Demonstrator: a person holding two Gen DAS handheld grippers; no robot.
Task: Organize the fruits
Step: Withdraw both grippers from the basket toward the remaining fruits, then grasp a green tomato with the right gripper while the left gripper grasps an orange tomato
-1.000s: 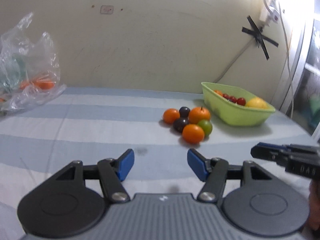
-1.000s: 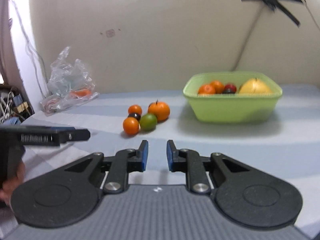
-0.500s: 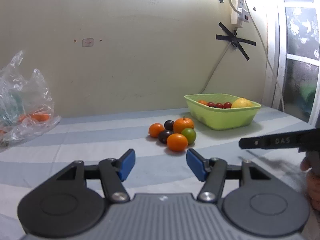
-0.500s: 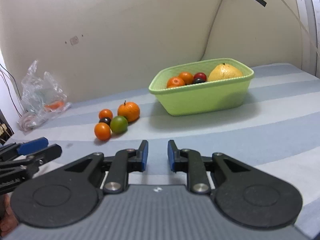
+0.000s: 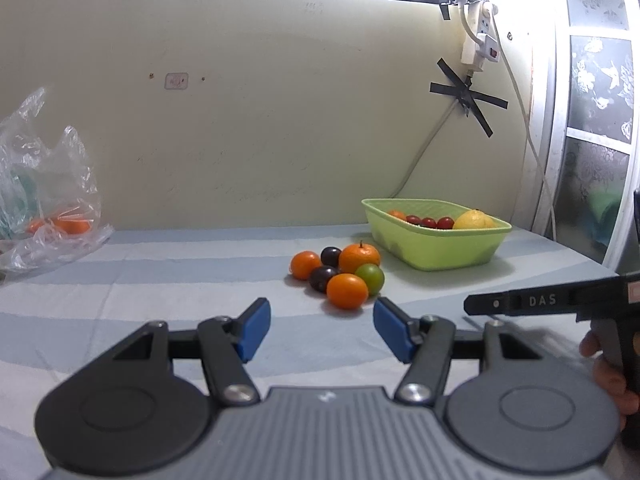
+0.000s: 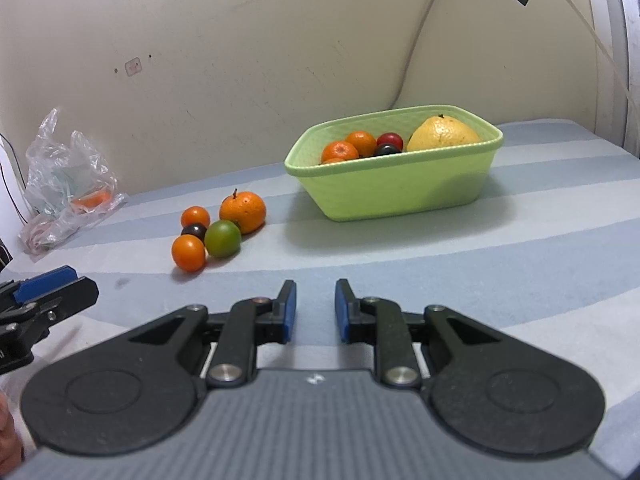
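Hovering low over the striped counter (image 5: 160, 264), both empty. Left tongs (image 5: 321, 330) partly open, nothing between the blue pads, aimed at the near orange (image 5: 347, 291) at the front of the loose fruit cluster (image 6: 218, 232), likely the first pick. Right tongs (image 6: 316, 312) drawn nearly together, gripping nothing, pointed toward the green basket (image 6: 400, 196) on the far right, already holding oranges, dark red fruits and one large yellow fruit (image 6: 444, 134). Cluster lying just left of the basket, apart from it, so only short carries needed. Plastic bag (image 5: 44, 196) at far left, untouched.
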